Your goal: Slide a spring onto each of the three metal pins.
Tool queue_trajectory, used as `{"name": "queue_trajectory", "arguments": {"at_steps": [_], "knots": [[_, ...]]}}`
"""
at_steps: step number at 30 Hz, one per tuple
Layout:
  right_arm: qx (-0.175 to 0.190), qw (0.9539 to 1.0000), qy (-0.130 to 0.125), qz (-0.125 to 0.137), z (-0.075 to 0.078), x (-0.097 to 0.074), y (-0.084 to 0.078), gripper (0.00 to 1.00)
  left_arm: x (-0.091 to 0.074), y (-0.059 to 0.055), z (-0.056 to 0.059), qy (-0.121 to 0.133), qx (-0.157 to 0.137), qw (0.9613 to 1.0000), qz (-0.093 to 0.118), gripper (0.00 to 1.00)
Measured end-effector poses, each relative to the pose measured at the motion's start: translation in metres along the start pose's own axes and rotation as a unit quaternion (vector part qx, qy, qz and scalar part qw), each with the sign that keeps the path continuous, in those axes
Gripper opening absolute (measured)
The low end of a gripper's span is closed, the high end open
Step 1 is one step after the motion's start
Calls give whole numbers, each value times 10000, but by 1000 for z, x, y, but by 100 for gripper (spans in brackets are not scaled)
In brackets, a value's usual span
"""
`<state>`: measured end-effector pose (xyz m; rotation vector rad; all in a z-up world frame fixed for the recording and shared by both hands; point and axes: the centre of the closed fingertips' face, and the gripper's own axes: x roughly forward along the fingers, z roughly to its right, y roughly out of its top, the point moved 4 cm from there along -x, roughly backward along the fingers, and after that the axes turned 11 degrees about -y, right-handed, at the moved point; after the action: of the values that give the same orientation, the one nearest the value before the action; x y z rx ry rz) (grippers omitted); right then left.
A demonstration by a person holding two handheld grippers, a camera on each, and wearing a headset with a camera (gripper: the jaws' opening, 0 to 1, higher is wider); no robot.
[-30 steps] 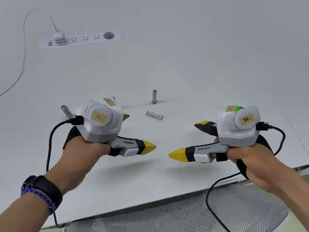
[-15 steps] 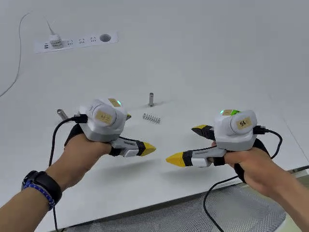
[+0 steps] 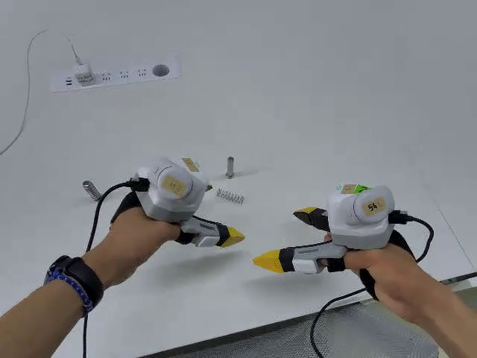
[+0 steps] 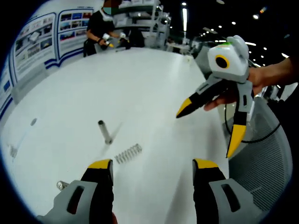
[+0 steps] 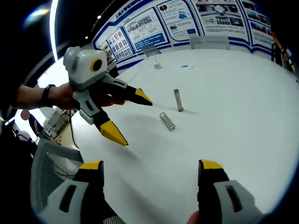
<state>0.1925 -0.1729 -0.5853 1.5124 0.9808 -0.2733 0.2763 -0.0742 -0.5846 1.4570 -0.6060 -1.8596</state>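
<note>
Left gripper (image 3: 220,213) was held in a hand above the table (image 3: 320,112), toward its near edge, with the jaws spread apart and nothing between them. Right gripper (image 3: 283,238) was held the same way, closer to the near edge, its jaws also released and empty. The yellow tips of the two grippers pointed toward each other, near but apart. One spring (image 3: 229,196) lay flat on the table beyond the left gripper's jaws, not touched by either gripper. One metal pin (image 3: 229,167) stood upright just beside this spring, on its far side, and carried no spring. A second small ribbed metal part (image 3: 91,189) sat toward the left edge of the table, behind the left gripper; its detail could not be determined. A power strip (image 3: 112,73) lay well apart, toward the far left corner.
</note>
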Motion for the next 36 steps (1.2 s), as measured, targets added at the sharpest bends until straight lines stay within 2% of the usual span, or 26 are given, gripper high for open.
{"name": "queue_trajectory", "arguments": {"at_steps": [8,17,24,30,36], "knots": [[4,10000,-17,-5,4,1,4,84,13,2,-13,-79,2,10000,-37,67],[43,9999,-2,-105,4,2,-2,84,30,2,-23,-200,-40,9997,-92,64],[105,9998,-24,-155,7,1,-7,83,36,-5,-23,-339,-122,9992,-164,60],[93,9998,-16,-195,7,1,-8,83,34,-11,-22,-315,-135,9992,-229,55],[95,9998,-13,-190,6,2,-7,82,35,-15,-20,-302,-231,9991,-198,49]]}}
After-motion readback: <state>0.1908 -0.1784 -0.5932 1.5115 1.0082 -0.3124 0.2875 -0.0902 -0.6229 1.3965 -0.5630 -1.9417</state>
